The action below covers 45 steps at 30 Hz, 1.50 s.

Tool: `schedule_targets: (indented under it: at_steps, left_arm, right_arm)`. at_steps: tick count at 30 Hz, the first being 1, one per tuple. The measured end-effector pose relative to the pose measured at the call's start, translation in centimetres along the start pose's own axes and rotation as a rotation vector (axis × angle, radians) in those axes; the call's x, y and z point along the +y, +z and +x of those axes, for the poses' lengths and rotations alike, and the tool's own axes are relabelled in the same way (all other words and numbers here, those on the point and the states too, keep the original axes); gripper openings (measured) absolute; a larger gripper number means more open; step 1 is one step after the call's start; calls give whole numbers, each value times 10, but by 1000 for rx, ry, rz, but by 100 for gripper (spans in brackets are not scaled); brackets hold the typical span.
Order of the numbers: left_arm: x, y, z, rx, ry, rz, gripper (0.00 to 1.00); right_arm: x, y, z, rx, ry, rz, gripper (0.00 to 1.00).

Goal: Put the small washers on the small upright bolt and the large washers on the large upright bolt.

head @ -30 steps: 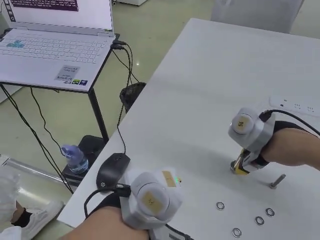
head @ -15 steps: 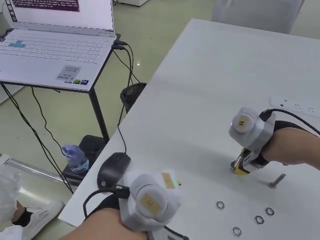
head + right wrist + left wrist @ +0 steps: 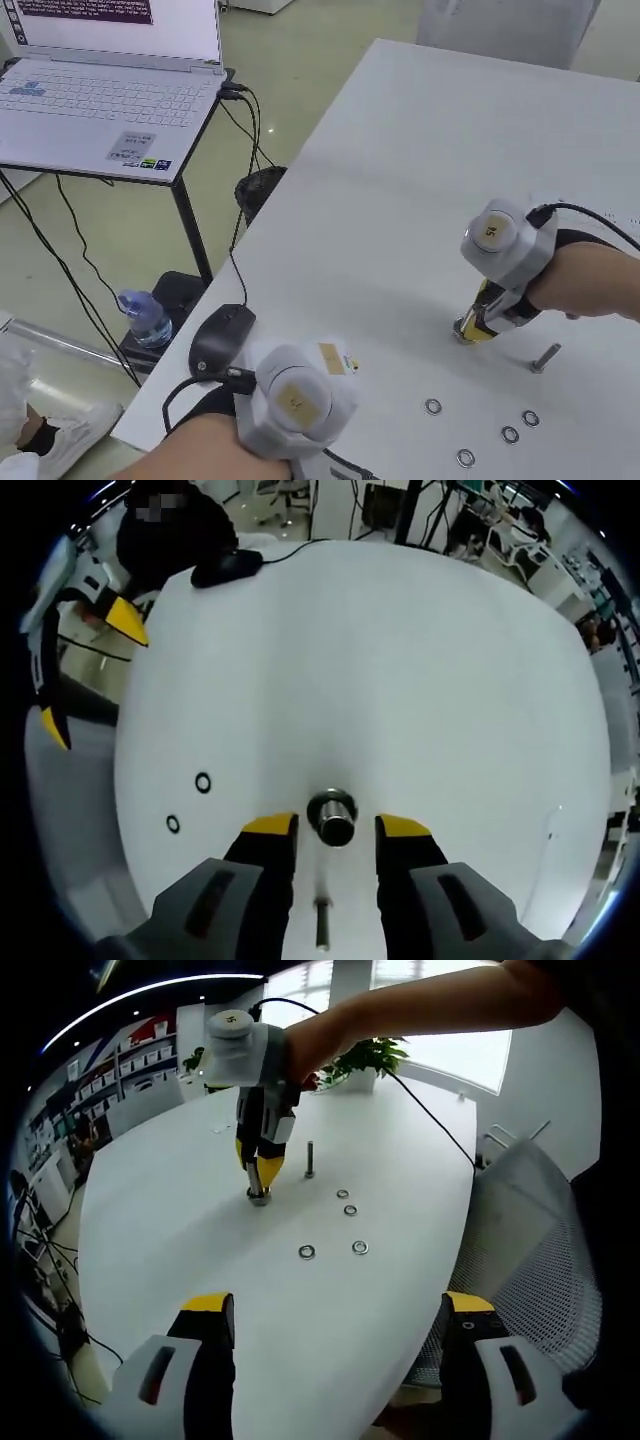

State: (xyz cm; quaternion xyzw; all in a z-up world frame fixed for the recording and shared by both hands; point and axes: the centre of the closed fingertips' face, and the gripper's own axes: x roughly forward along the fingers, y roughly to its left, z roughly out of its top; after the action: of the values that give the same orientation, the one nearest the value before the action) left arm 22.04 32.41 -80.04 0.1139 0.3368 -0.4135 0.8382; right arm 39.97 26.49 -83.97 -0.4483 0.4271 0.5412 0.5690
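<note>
White table (image 3: pixel 400 180) held four washers (image 3: pixel 433 406) at lower right; right gripper (image 3: pixel 470 330) straddled the large bolt (image 3: pixel 332 818), jaws parted; left gripper (image 3: pixel 335 1310) gaped wide, empty.

The large upright bolt (image 3: pixel 258 1196) stands mid-counter (image 3: pixel 400 200) between the right gripper's (image 3: pixel 336 826) jaws, the small upright bolt (image 3: pixel 545 357) just right of it. Four washers (image 3: pixel 433 406) lie scattered toward the near edge, a mouse (image 3: pixel 222 338) by the near-left corner
</note>
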Motion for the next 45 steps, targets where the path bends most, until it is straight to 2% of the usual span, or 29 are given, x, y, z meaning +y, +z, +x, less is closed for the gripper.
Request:
schedule_targets:
  at_steps: [7,14,19,25,33,45]
  left_arm:
    - [-1,0,-1,5,2,-1,84]
    - [-3,2,0,4,1,3,84]
    - [-3,4,-1,0,1,9,84]
    - [-3,4,-3,-1,2,10,83]
    - [-3,3,-4,0,0,11,83]
    - [0,5,-5,-10,4,10,83]
  right_arm:
    - [3,10,-15,-36,-10,-25,32]
    - [7,11,-26,-56,-23,-45,32]
    - [10,13,-32,-73,-22,-98,32]
    - [17,18,-40,-111,-8,-118,31]
    - [29,17,-40,-117,13,-160,31]
    - [65,17,-25,-131,63,-222,31]
